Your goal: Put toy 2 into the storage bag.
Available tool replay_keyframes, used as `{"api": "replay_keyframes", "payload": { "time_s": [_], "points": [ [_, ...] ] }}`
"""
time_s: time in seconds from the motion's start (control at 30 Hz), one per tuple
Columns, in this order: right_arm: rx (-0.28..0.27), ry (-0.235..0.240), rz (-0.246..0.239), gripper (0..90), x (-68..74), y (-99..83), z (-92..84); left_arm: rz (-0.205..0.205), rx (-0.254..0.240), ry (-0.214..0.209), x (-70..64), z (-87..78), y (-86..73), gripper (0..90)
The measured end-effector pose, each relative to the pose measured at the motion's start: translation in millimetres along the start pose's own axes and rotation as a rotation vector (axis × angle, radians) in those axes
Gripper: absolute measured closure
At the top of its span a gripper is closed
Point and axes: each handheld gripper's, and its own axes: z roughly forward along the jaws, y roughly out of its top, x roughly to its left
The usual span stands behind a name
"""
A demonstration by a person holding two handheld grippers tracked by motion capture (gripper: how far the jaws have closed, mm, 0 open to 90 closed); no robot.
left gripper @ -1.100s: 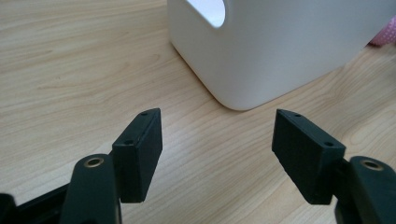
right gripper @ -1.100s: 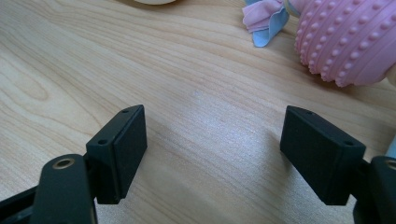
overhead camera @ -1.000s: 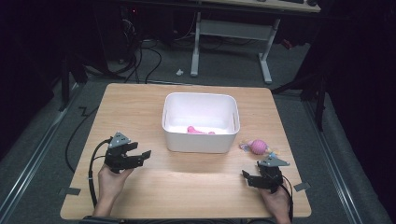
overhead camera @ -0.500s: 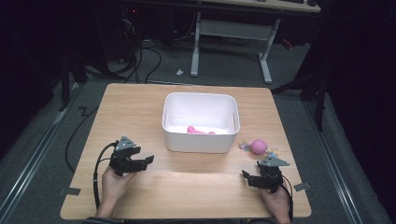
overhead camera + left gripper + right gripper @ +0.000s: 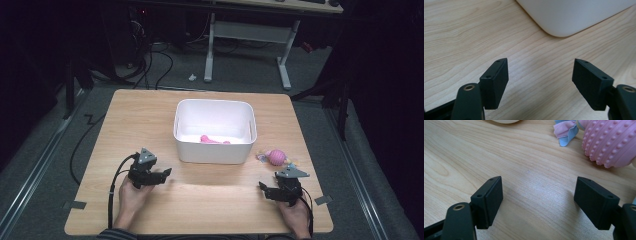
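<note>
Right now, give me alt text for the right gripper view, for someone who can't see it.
A pink knobbly ball with pink and blue fabric beside it lies on a wooden table, ahead and to the right of the right gripper, whose two black fingers stand open with nothing between them.

From my seat, the white bin (image 5: pixel 576 15) is cut off by the top edge in the left gripper view, and its near wall hides part of the pink item (image 5: pixel 212 140) inside. The knobbly pink toy (image 5: pixel 610 141) runs off the right gripper view's corner.
</note>
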Motion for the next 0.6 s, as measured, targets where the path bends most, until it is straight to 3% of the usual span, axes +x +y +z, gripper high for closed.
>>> {"api": "replay_keyframes", "payload": {
  "time_s": [0.33, 0.6],
  "points": [
    [-0.001, 0.001, 0.0, 23.5, -0.1, 0.0, 0.1, -0.027, -0.002, 0.0, 0.7, 8.1, -8.3, 29.7],
    [0.0, 0.003, 0.002, 23.3, -0.1, 0.1, 0.0, 0.011, 0.011, 0.021, -6.3, 16.2, -10.3, 29.0]
  ]
}}
